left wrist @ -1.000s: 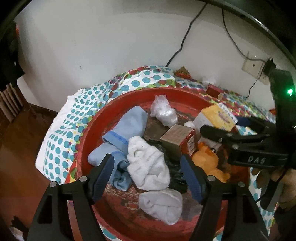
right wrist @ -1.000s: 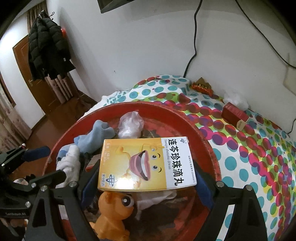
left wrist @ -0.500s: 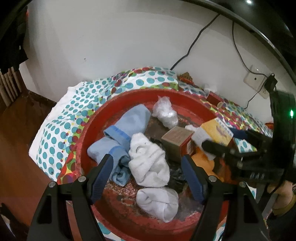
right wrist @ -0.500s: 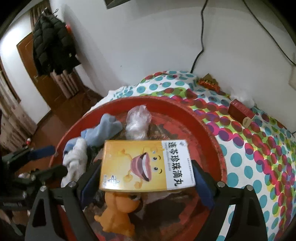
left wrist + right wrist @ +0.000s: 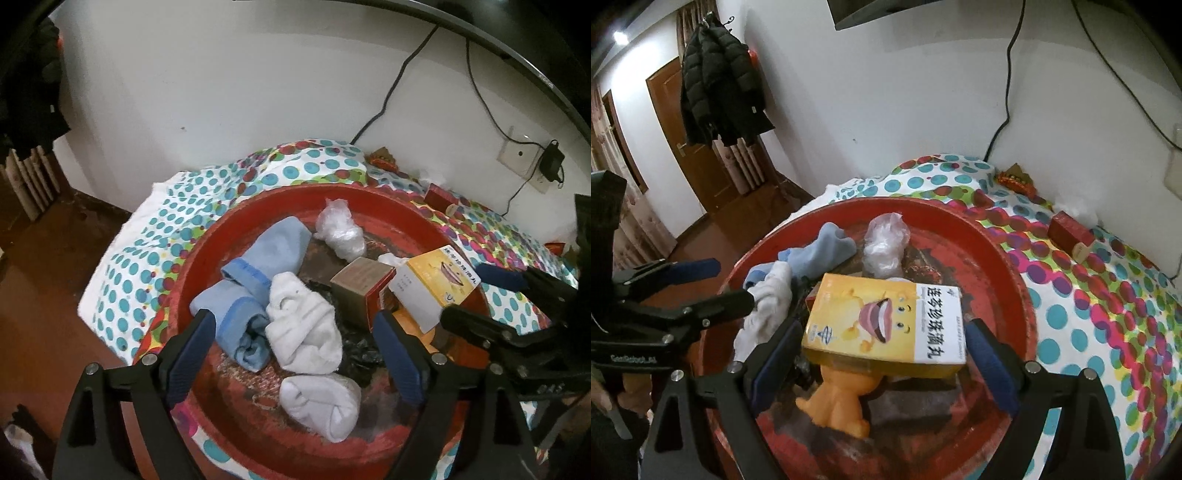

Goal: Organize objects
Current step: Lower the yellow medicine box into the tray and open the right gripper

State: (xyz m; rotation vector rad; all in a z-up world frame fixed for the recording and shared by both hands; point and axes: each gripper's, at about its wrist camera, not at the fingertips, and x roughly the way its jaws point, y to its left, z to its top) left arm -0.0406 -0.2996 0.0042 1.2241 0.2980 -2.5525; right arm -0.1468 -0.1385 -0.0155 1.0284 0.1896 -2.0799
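My red tray (image 5: 192, 258) sits on a dotted cloth (image 5: 1108, 314) by the white wall (image 5: 258, 74). My right gripper (image 5: 884, 341) still clamps the yellow box (image 5: 886, 321), now tilted; my left gripper (image 5: 295, 345) hangs open.

The left gripper (image 5: 295, 354) has black plastic arms shaped like open triangles, with blue pads (image 5: 192, 354) on the fingers and shiny round silver screws. The right gripper (image 5: 884, 363) looks the same. At 9 o'clock in the right wrist view, small pale letters mark the left one's black body.

yellow box (image 5: 886, 325) | lifted higher, tilted | right gripper (image 5: 886, 354) raised
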